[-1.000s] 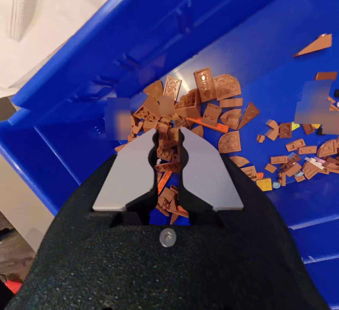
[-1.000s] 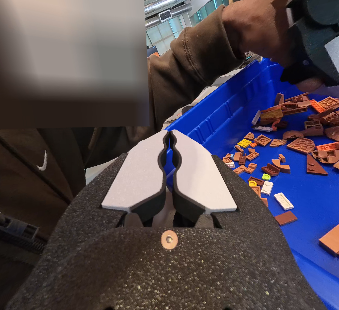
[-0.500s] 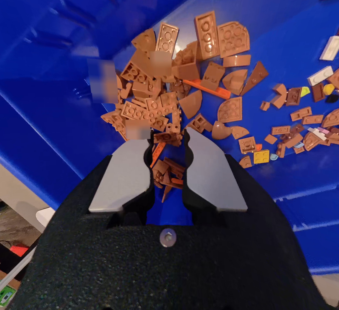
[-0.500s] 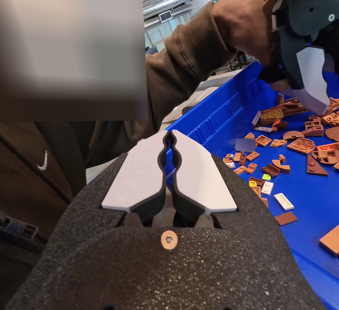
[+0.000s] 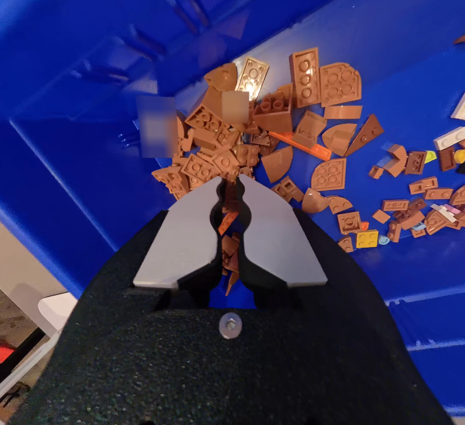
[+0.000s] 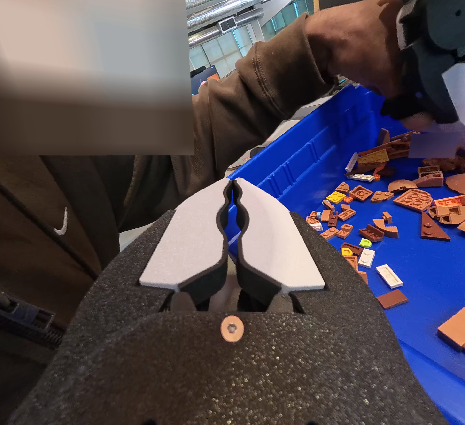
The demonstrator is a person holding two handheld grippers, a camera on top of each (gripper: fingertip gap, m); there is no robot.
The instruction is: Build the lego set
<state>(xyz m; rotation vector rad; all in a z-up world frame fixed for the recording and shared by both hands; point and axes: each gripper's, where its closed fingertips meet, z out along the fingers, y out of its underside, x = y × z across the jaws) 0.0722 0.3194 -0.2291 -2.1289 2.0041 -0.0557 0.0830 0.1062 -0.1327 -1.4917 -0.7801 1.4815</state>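
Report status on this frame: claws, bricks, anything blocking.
Left claw nearly closed in the brown brick pile, grasp unconfirmed. Right claw shut, empty, outside the blue bin. Nothing blocking.

Brown lego pile [image 5: 241,136] crowds the bin wall [image 5: 125,42]; blue floor [image 6: 422,274] beside it lies open.

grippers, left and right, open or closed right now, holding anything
Left gripper: nearly closed at the brown brick pile in the blue bin; whether it grips a piece cannot be told.
Right gripper: closed, empty, outside the bin.
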